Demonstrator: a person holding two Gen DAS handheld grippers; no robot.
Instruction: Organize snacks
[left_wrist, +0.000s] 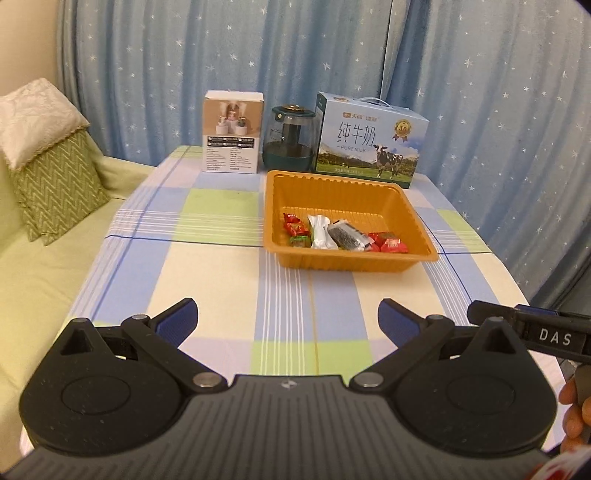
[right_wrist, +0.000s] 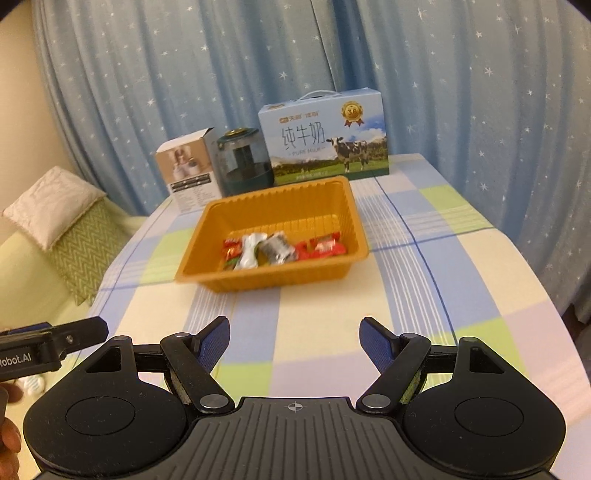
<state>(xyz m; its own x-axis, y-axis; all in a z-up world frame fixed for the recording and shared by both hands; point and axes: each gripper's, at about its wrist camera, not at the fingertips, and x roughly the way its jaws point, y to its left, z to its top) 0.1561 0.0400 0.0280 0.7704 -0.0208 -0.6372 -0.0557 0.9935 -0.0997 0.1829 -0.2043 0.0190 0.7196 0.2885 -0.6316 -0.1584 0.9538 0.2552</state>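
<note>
**A:** Snacks first: where do they lie from the jaws?

**B:** All of them sit in the orange tray (left_wrist: 399, 206), bunched along its near wall. Nothing loose shows on the checked tablecloth (left_wrist: 207, 280). From the left gripper (left_wrist: 287, 317) the tray is ahead and a little to the right; from the right gripper (right_wrist: 294, 334) it is ahead and a little to the left. So the tray lies roughly between the two, well apart from both.

**A:** And the jaws?

**B:** Both pairs stand wide with nothing between them, only tablecloth showing through the gap.

**A:** Which hand is nearer?

**B:** Hard to call. The tray looks about equally far in both wrist views, and the grippers are side by side; each shows at the edge of the other's view. I would judge neither has a clear advantage.

**A:** Long axes?

**B:** The row of packets runs across the tray from left to right. The white packet (left_wrist: 322, 232) and the dark packet (left_wrist: 347, 236) beside it each lie with their length pointing roughly away from the grippers, the dark one slanted. The red packets (left_wrist: 388, 243) at the right end lie flatter and more crosswise.

**A:** Anything behind?

**B:** A milk carton box (left_wrist: 369, 142), a dark jar (left_wrist: 290, 140) and a small white box (left_wrist: 232, 133) stand just beyond the tray's far rim, so a reach should stop short of them.
</note>
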